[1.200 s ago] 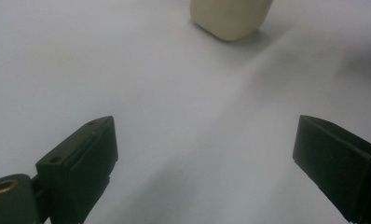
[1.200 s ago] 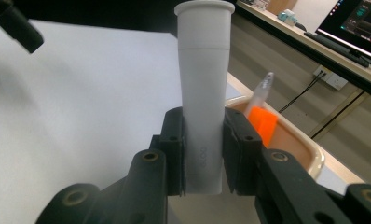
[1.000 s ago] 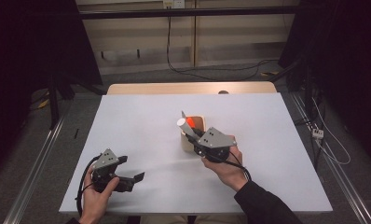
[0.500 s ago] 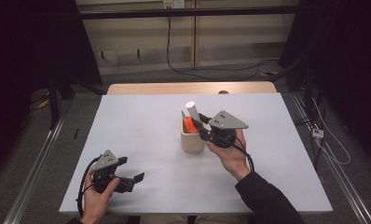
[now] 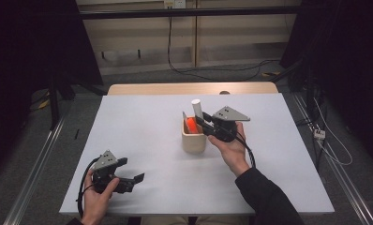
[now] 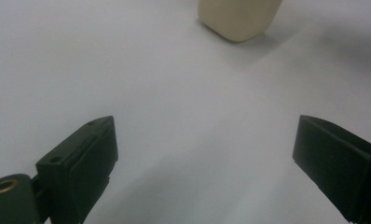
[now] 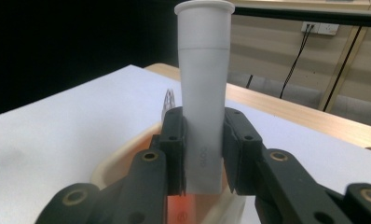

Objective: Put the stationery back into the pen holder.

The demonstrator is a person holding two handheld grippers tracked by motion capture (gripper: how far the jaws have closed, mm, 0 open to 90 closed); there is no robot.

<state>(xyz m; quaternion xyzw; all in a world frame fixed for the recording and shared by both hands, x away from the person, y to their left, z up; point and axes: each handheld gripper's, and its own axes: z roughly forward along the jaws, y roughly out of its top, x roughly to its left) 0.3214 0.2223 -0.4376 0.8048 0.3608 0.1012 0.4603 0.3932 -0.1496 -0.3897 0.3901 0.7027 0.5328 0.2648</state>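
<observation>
Left gripper (image 5: 128, 180): held low at the table's near left, well apart from the beige holder (image 5: 194, 139); jaws spread wide, nothing between them.

Beige holder: stood mid-table; an orange item (image 5: 191, 124) is seen inside.

White handle (image 7: 203, 93): long axis upright, lower end at the holder's mouth.

Right gripper (image 5: 202, 121): placed just right of the holder, jaws clamped on the handle; judged the nearer hand.
</observation>
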